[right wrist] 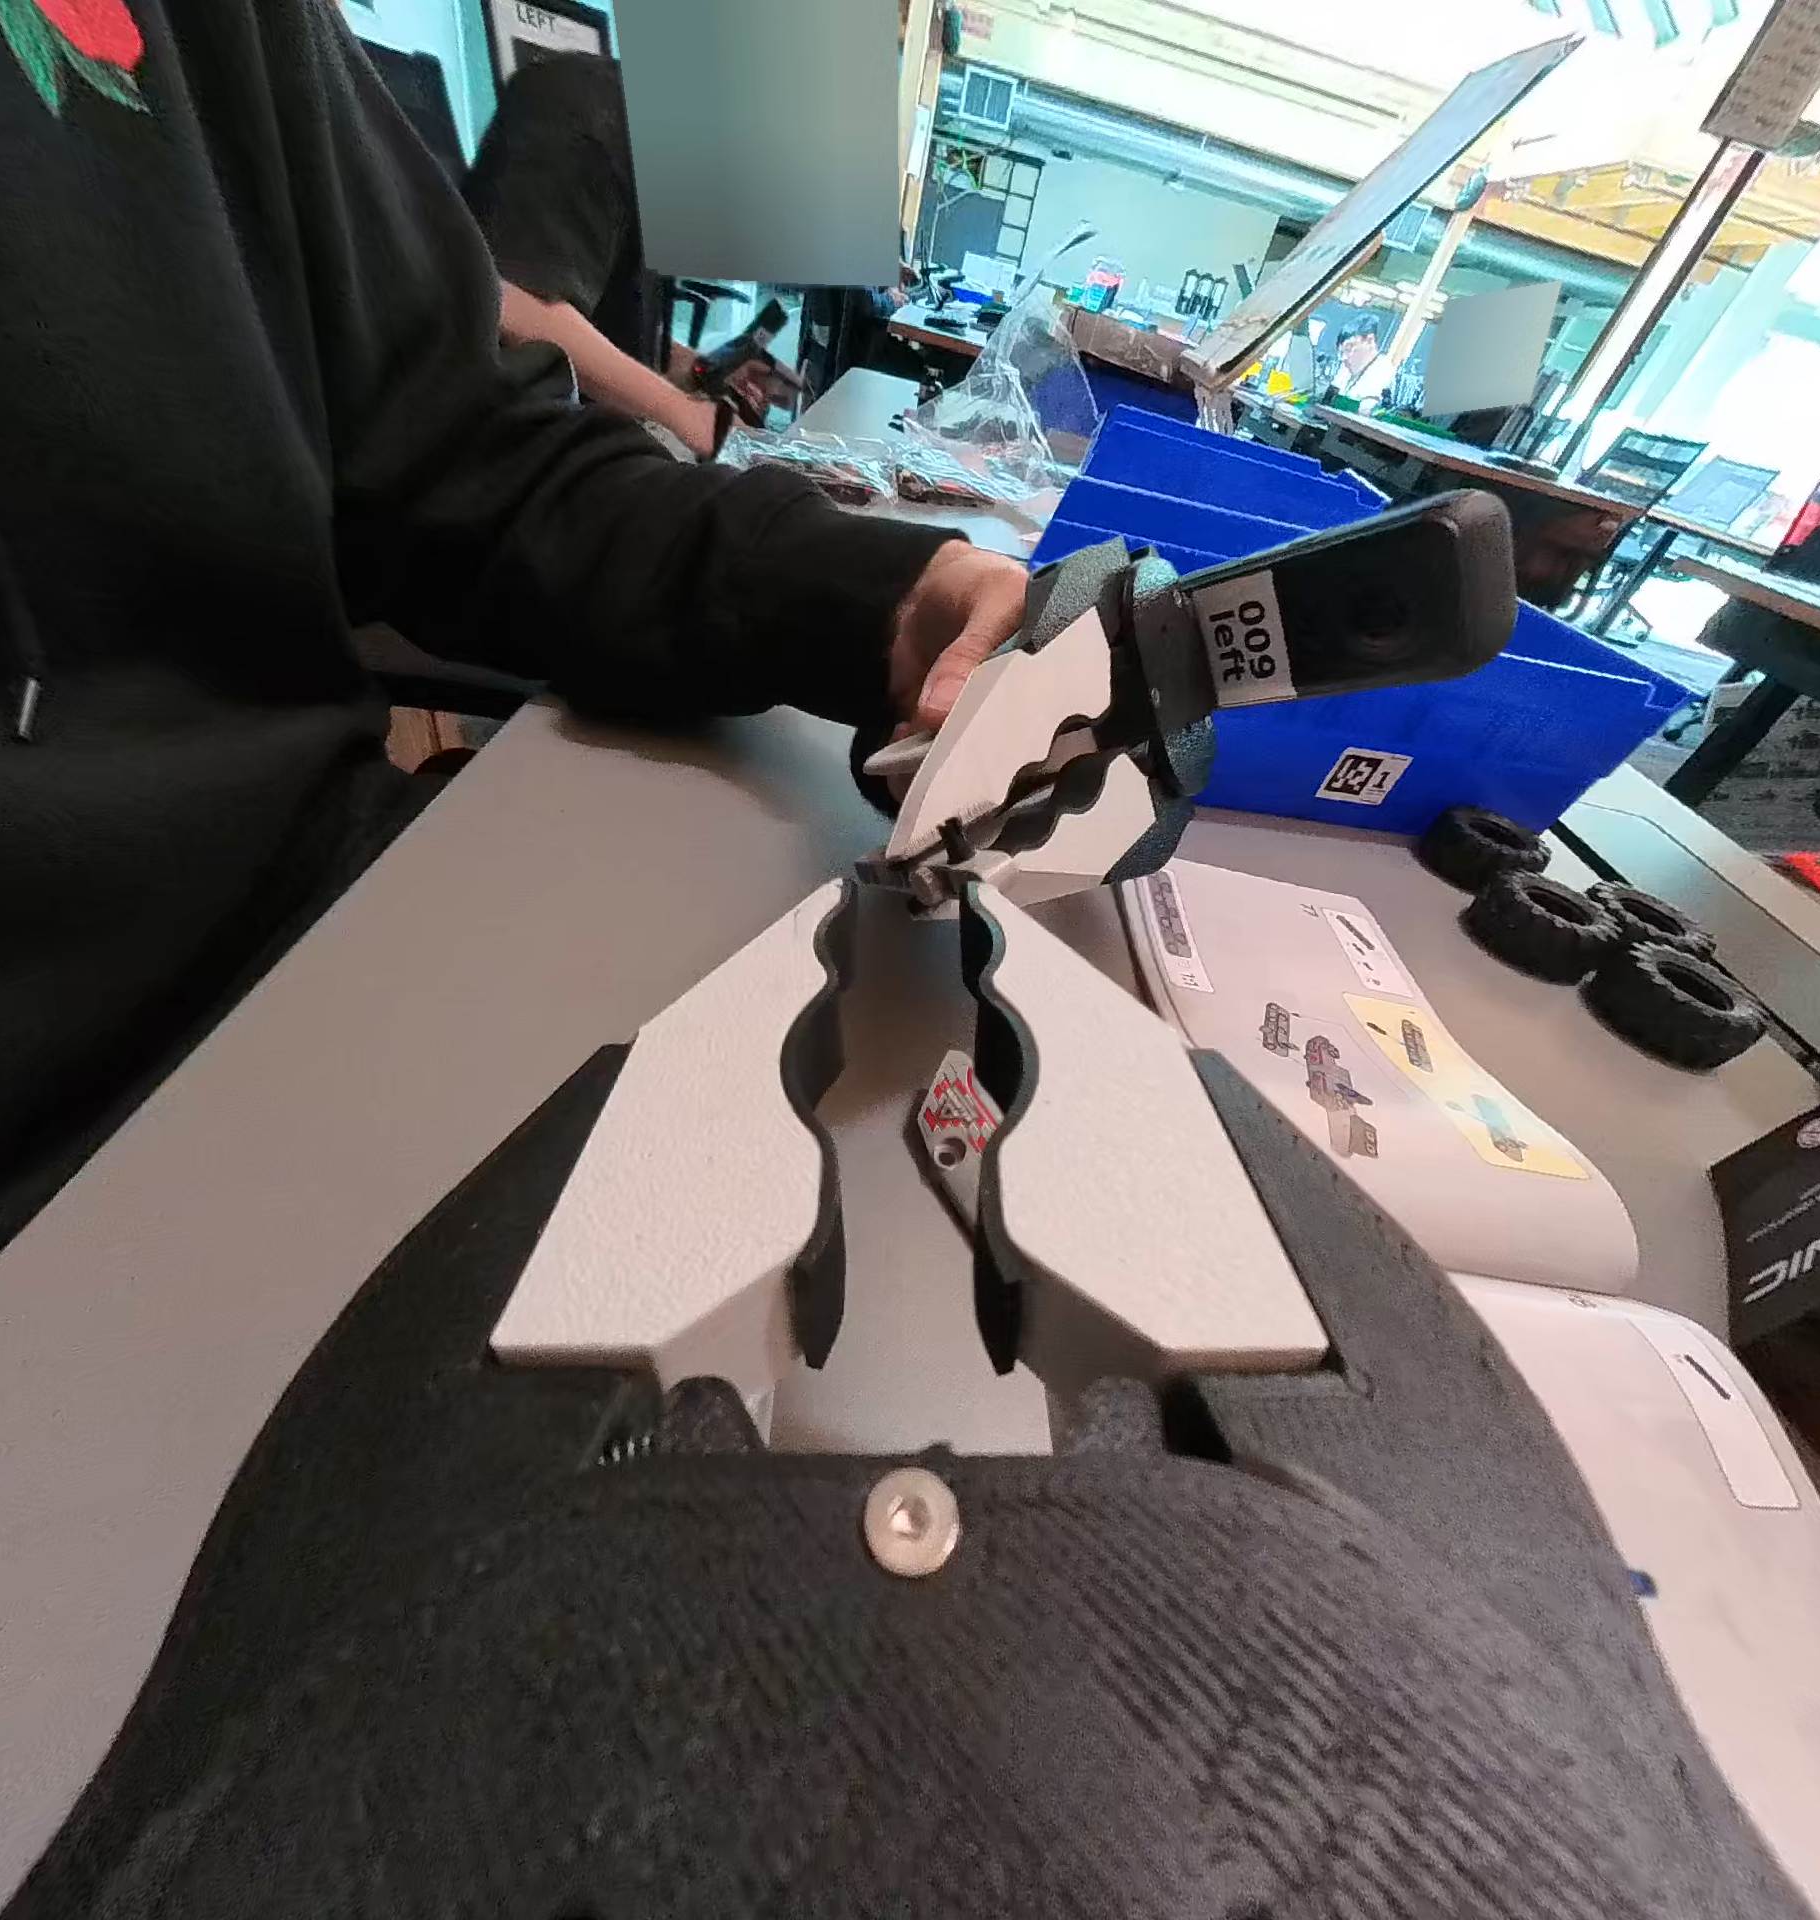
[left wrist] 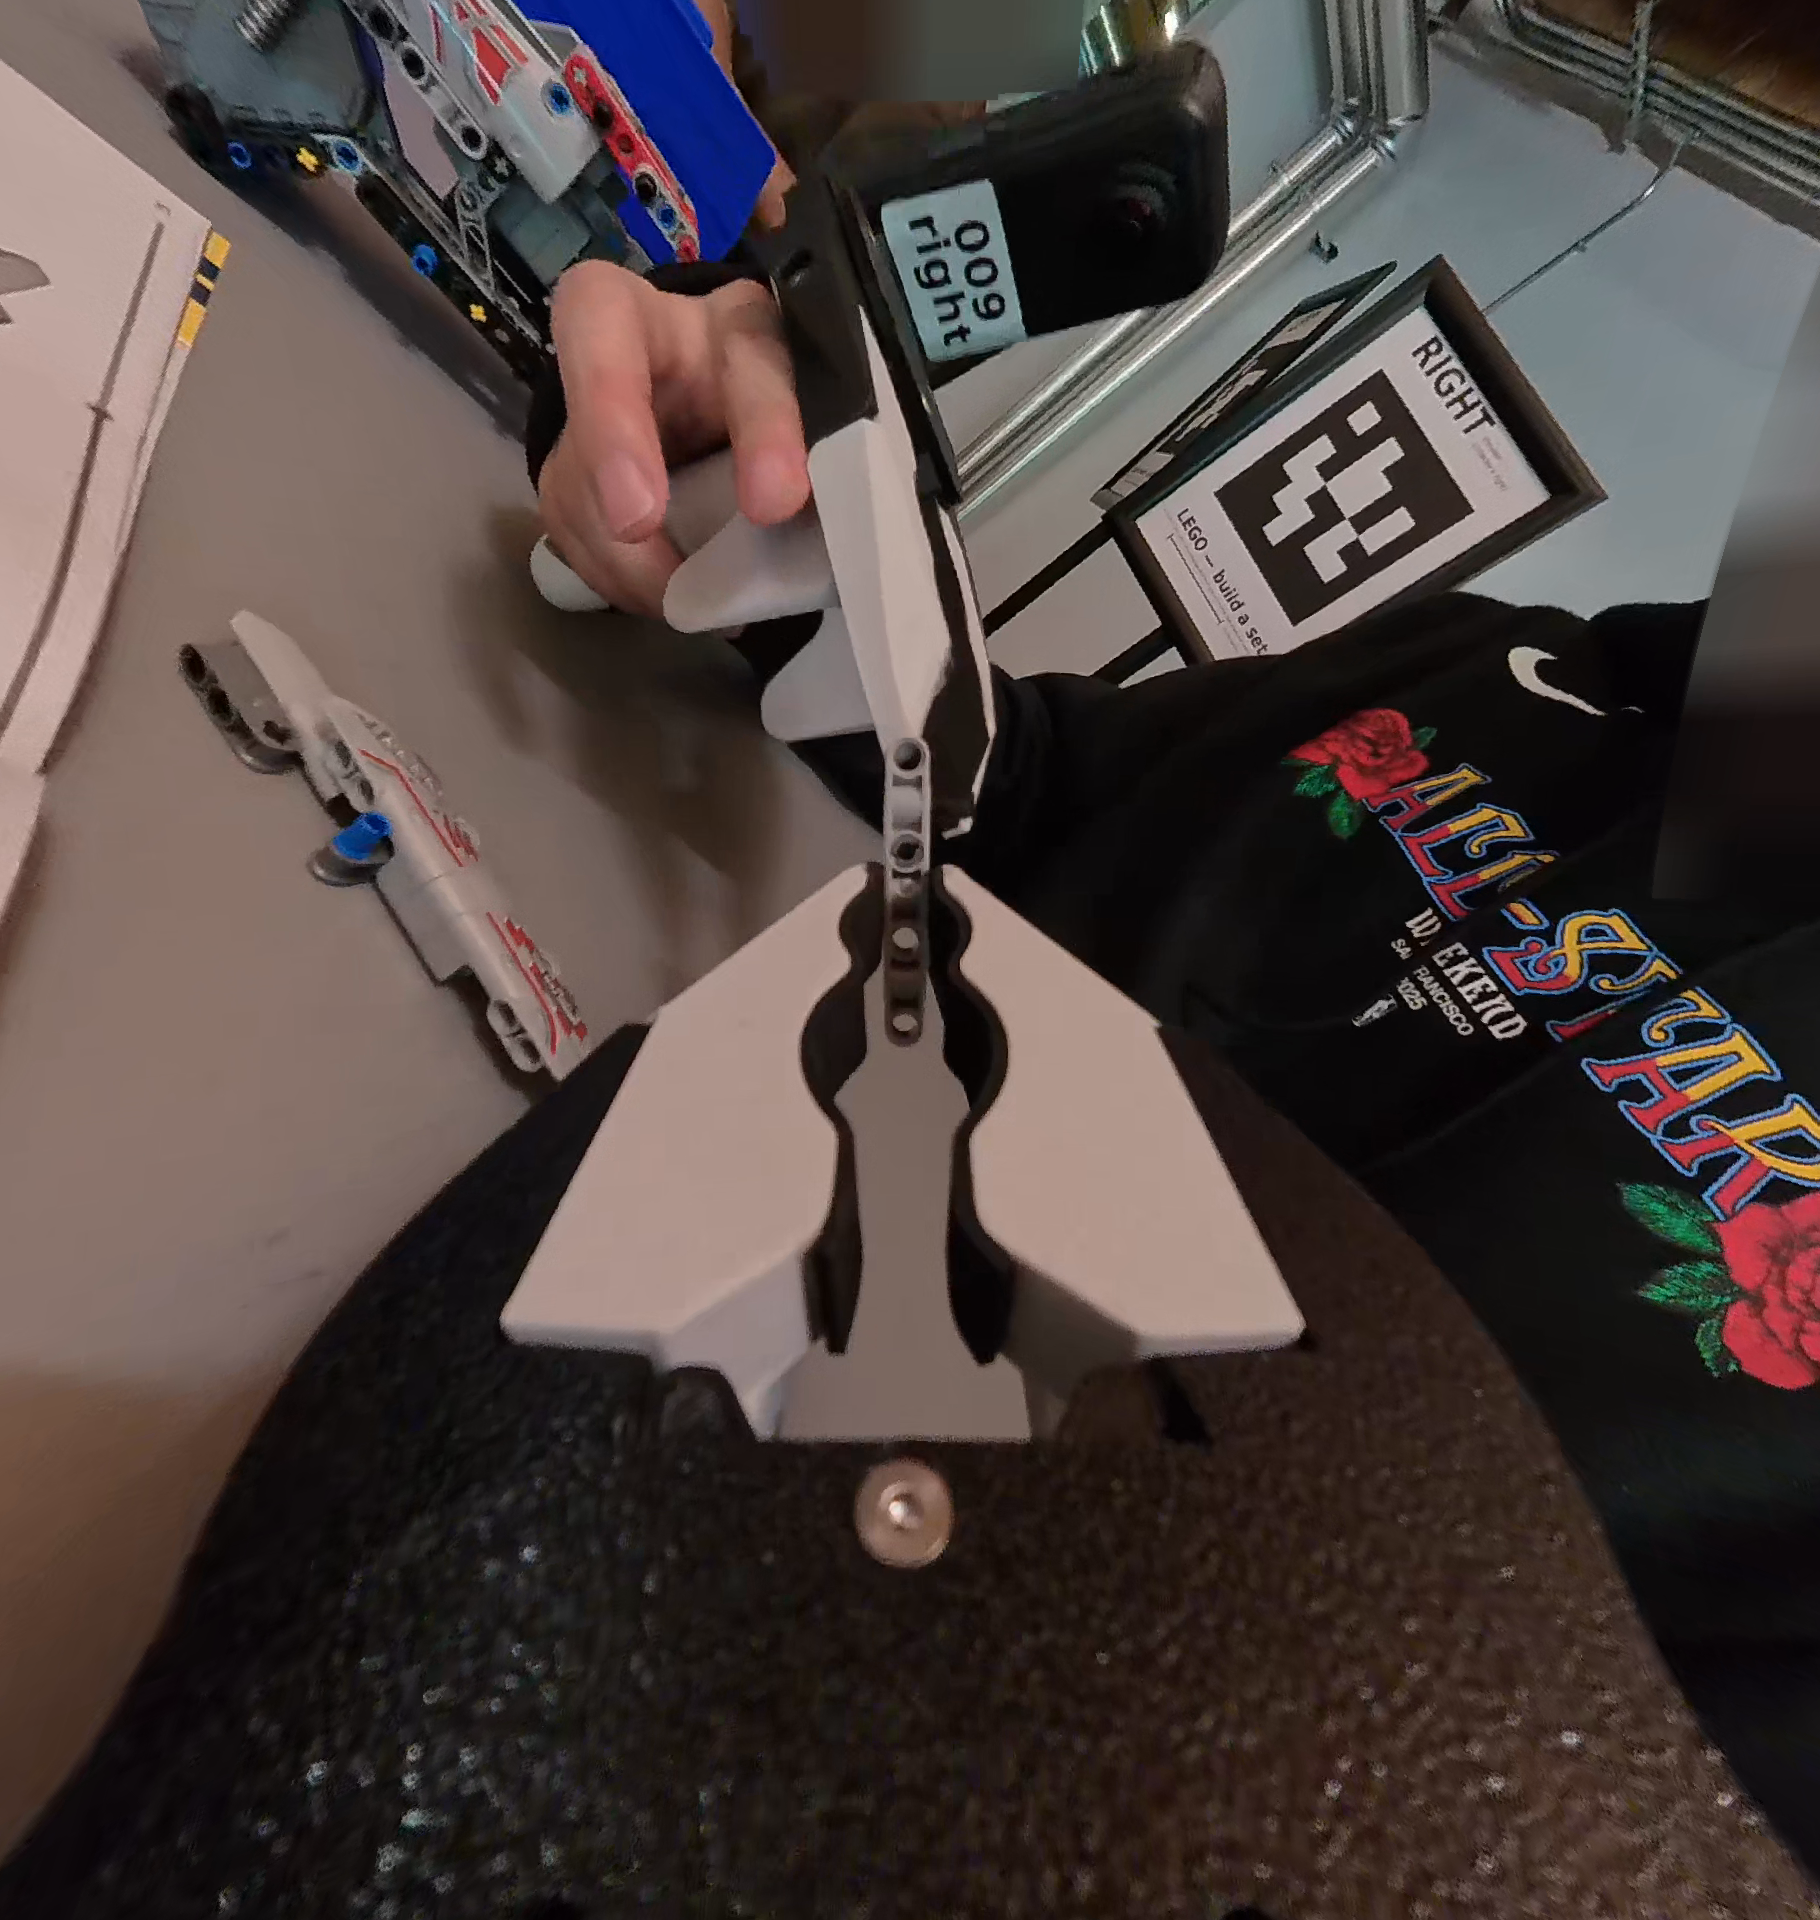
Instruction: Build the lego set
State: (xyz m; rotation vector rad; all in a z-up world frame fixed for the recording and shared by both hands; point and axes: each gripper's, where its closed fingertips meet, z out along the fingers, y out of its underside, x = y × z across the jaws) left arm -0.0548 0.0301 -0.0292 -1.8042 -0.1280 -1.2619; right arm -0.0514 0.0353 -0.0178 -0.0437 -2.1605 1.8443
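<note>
A grey Technic beam (left wrist: 906,821) with a row of holes sticks out of my left gripper (left wrist: 904,878), which is shut on its lower part. My right gripper (left wrist: 937,784) comes down from above, and its tips close around the beam's free end. In the right wrist view my right gripper (right wrist: 908,899) has its jaws narrowly apart, and the beam (right wrist: 906,878) fills the gap at the tips. The left gripper (right wrist: 932,862) meets it from beyond. A short black pin (right wrist: 953,831) stands on the beam.
A grey panel sub-assembly with red stickers (left wrist: 386,831) lies on the table (left wrist: 262,1143). The large model (left wrist: 470,135) stands at the back. The open instruction booklet (right wrist: 1384,1060), black tyres (right wrist: 1612,935), a blue bin (right wrist: 1405,665) and a small stickered panel (right wrist: 953,1127) are nearby. My left and right fingertips are right by each other.
</note>
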